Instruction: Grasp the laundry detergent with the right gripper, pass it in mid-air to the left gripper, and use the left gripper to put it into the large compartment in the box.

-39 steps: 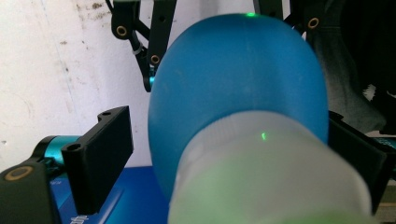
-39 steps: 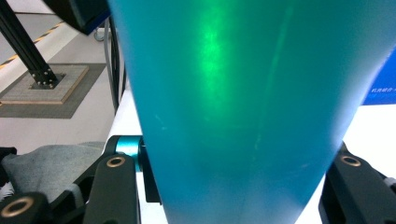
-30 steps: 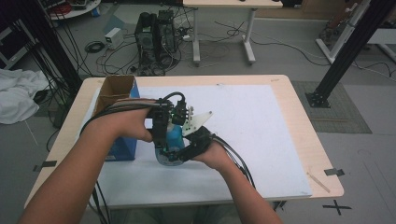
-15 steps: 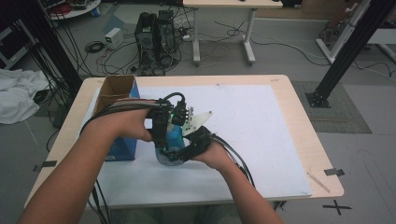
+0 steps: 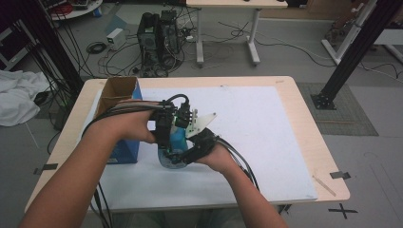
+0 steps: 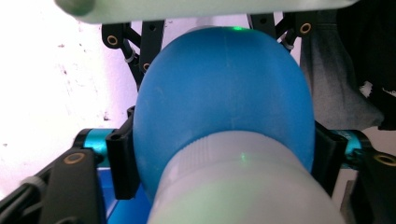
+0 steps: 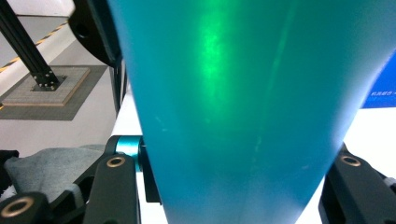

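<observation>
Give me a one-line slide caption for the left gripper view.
Left gripper jaws, just closing, flank a blue bottle above its white ribbed cap.

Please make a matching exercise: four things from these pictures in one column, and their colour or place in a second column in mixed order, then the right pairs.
Things:
1. bottle
2. cardboard box
3. bottle cap
4. white cloth

Places and colours:
A. on the floor, left of the table
B. blue, between both hand-held grippers
C. open, on the table's left side
D. white and ribbed, nearest the camera in the left gripper view

Pairs: 1-B, 2-C, 3-D, 4-A
</observation>
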